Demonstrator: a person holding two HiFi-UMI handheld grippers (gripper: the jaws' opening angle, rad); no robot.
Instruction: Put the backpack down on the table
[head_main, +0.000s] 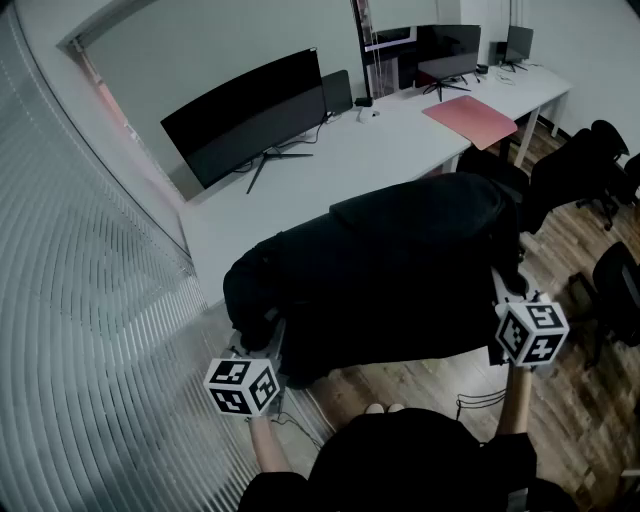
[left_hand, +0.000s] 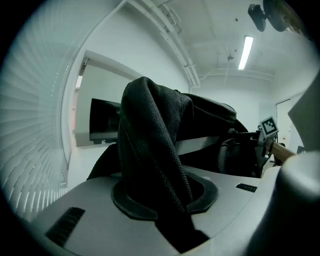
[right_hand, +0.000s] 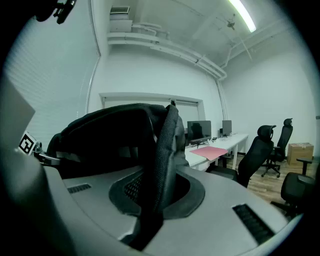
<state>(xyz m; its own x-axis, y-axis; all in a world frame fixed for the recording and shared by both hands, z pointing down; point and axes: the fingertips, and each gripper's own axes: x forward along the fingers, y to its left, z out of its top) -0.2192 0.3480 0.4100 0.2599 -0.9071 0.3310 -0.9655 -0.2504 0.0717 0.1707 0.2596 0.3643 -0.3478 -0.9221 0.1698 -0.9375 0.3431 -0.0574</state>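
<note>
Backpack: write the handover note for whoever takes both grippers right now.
Left gripper: jaws shut on a fold of the backpack at its left end.
Right gripper: jaws shut on a padded edge at its right end.
Where: the backpack hangs lengthwise between the two grippers at the near edge of the white table. Its near side is over the floor. Whether its far side touches the table cannot be told.
Done: backpack gripped and brought to the table.
Left: move it fully over the bare tabletop in front of the monitor, set it down, open both jaws.
</note>
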